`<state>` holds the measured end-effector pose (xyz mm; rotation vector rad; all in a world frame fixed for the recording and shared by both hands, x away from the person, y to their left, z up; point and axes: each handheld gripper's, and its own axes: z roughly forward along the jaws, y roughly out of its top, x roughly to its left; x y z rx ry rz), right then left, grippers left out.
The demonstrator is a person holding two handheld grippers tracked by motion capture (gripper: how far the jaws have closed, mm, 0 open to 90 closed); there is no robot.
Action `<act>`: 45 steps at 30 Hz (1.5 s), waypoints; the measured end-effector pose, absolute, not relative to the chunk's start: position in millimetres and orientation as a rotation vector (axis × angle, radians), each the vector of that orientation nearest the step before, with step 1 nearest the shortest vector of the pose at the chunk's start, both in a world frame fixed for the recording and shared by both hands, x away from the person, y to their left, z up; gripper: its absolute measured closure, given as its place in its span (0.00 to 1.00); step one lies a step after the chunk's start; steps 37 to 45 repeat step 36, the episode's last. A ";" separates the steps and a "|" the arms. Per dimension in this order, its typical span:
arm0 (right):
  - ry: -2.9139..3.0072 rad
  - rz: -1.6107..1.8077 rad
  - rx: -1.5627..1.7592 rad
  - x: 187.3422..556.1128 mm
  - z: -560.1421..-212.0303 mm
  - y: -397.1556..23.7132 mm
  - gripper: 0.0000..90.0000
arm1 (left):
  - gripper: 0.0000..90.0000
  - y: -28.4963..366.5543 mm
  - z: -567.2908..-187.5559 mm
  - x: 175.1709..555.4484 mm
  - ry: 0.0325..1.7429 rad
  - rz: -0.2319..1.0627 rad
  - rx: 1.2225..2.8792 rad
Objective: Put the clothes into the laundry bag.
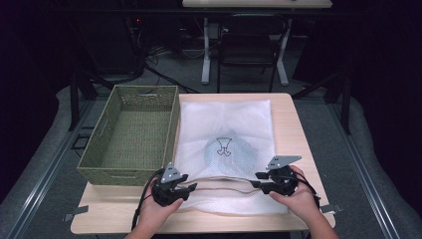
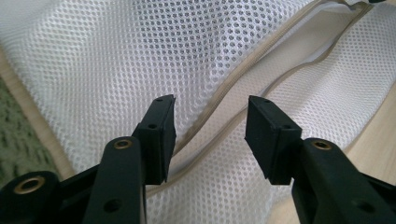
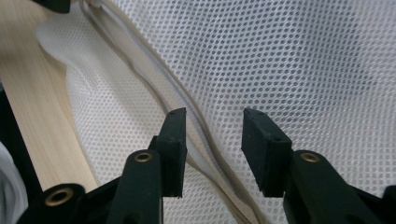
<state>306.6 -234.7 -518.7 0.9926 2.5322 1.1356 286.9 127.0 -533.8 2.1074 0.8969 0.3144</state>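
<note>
Bag (image 1: pixel 226 134) of white mesh lies flat on table (image 1: pixel 298 149), beside basket (image 1: pixel 132 134) (garment visible inside). Zipper (image 2: pixel 261 70) gapes along the near edge. Left gripper (image 1: pixel 186 188) and right gripper (image 1: pixel 258 180) stand half open, holding nothing. Closing and moving the bag likely remain.

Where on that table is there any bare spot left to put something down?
Bare wood shows along the table's right edge beside the mesh bag, and at the near left corner before the basket, whose inside is empty too. The near edge is crowded with hands and tongs.
</note>
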 end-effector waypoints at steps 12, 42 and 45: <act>2.440 1.218 1.056 307.4 -510.6 -249.9 0.64 | 0.52 160.7 -530.6 268.6 0.912 0.357 2.109; 2.238 1.217 1.249 315.9 -524.8 -268.5 0.62 | 0.52 172.0 -555.6 270.9 0.950 0.299 2.125; 2.238 1.217 1.249 315.9 -524.8 -268.5 0.62 | 0.52 172.0 -555.6 270.9 0.950 0.299 2.125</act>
